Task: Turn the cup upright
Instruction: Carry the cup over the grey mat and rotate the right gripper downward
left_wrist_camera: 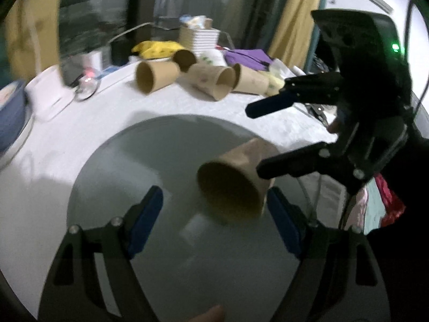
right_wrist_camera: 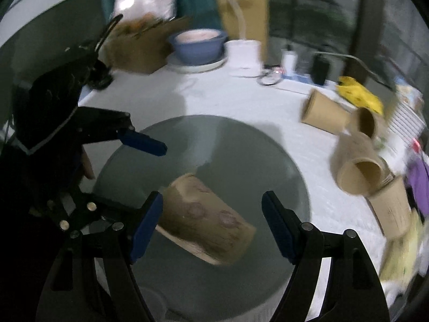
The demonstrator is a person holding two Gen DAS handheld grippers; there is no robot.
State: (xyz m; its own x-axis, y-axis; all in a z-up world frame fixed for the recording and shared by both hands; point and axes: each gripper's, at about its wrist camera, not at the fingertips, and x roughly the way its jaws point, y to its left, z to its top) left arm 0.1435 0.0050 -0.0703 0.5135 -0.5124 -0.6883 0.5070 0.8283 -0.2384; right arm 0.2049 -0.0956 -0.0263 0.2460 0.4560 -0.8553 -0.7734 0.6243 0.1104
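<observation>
A brown paper cup (left_wrist_camera: pixel 236 179) lies on its side on a round grey glass plate (left_wrist_camera: pixel 150 161), its mouth facing the left wrist camera. In the right wrist view the cup (right_wrist_camera: pixel 206 222) shows its printed side, base at the left. My left gripper (left_wrist_camera: pixel 214 222) is open, the cup just ahead between its blue pads (left_wrist_camera: pixel 146 220). My right gripper (right_wrist_camera: pixel 211 225) is open around the cup, its left pad (right_wrist_camera: pixel 146 225) close to the base. The right gripper (left_wrist_camera: pixel 257 142) shows open in the left view, the left gripper (right_wrist_camera: pixel 128 166) in the right view.
Several more brown paper cups (left_wrist_camera: pixel 158 76) lie on their sides at the back of the white table (left_wrist_camera: pixel 53 139), also at the right in the right wrist view (right_wrist_camera: pixel 359 171). A blue bowl (right_wrist_camera: pixel 198 45), a cardboard box (right_wrist_camera: pixel 139 45), a yellow bag (left_wrist_camera: pixel 158 48) and purple cloth (left_wrist_camera: pixel 246 56) stand around.
</observation>
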